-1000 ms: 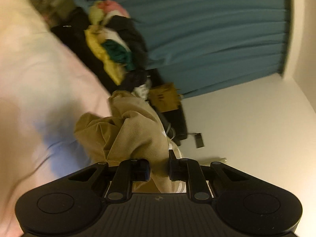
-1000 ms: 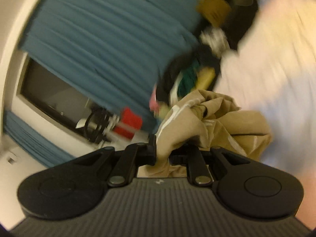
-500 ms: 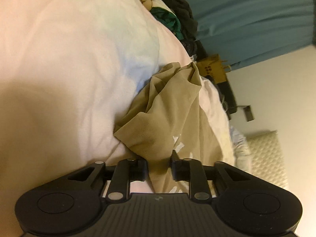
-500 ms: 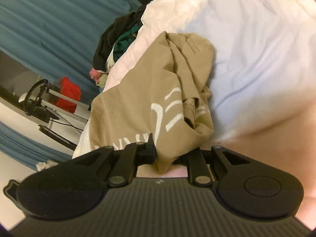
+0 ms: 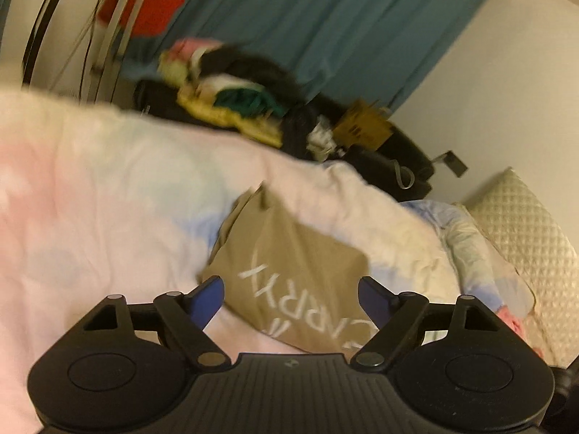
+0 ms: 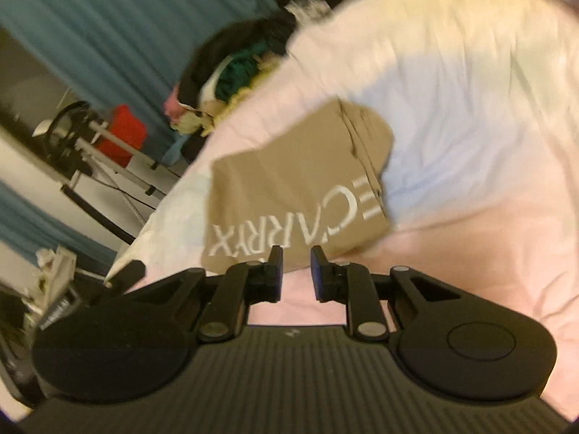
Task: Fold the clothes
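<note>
The left tongs (image 5: 291,294) have just sprung wide, gripping nothing; the right tongs (image 6: 296,271) stand slightly parted and empty. Just beyond both, the folded tan cotton shirt with white lettering (image 5: 289,271) lies flat on the pale pink bed quilt (image 5: 108,199).

The tan garment (image 5: 289,264) lies folded on the pale bedcover (image 5: 108,217), in a flat and almost rectangular shape. White printed letters run across its upper face, near 1 edge. At the far end the cloth bunches into some folds and a seam (image 6: 362,137). The pile of mixed clothes (image 5: 235,101) sits past the bed edge, well apart from it.
</note>
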Demonstrator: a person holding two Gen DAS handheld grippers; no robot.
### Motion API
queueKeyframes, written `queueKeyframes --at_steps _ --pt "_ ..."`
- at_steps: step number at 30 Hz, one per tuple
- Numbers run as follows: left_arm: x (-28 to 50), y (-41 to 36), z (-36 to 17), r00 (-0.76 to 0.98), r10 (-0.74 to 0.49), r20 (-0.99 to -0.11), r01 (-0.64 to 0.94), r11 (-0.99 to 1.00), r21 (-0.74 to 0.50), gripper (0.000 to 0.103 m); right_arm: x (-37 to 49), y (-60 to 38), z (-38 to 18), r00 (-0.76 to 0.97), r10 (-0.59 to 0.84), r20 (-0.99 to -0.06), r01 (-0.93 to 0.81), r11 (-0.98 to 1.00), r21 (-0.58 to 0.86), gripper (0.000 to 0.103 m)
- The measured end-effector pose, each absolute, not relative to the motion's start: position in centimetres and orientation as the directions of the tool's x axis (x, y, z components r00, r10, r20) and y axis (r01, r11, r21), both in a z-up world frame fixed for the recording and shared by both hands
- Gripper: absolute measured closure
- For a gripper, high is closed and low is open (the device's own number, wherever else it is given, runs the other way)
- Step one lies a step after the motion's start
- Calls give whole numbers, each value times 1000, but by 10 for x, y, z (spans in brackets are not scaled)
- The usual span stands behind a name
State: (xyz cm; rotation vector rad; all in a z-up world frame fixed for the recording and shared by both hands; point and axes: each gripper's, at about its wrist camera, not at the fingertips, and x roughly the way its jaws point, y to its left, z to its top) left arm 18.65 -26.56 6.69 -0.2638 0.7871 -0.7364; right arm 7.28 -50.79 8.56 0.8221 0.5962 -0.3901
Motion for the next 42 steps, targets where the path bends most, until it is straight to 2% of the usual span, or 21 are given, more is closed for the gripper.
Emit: queueKeyframes --at_steps 2,4,5,6,7,8,16,26,32,42 --pt "164 -258 95 500 -683 -532 544 726 -420 5 60 -497 111 788 -130 -602 517 671 531 83" --pt "139 -251 124 548 -669 -502 584 735 -343 0 44 -485 135 810 -144 -569 487 706 514 79" --pt "127 -246 137 570 -665 -482 598 738 -311 0 38 -480 145 819 -148 -555 473 721 506 67" --pt "114 -242 150 591 -661 -462 611 741 -279 0 31 -474 156 826 -155 -542 462 737 494 44" --pt "103 -238 161 608 -658 -445 620 743 -252 0 23 -467 165 835 -167 -524 452 751 482 31" --pt "94 -236 169 616 -654 -438 625 745 -233 0 16 -460 174 845 -179 -504 443 763 472 14" --pt "22 -196 203 661 -665 -348 663 735 -144 0 -39 -407 214 899 -221 -379 379 827 416 14" --pt "-51 -124 193 707 -662 -249 661 744 -99 0 -82 -354 180 913 -265 -310 365 871 331 14" --pt "-60 -118 177 729 -634 -258 645 763 -53 0 -82 -336 152 906 -289 -308 378 881 285 14" --pt "-39 -126 141 714 -622 -322 637 768 -71 0 -64 -329 120 888 -330 -320 408 887 218 14"
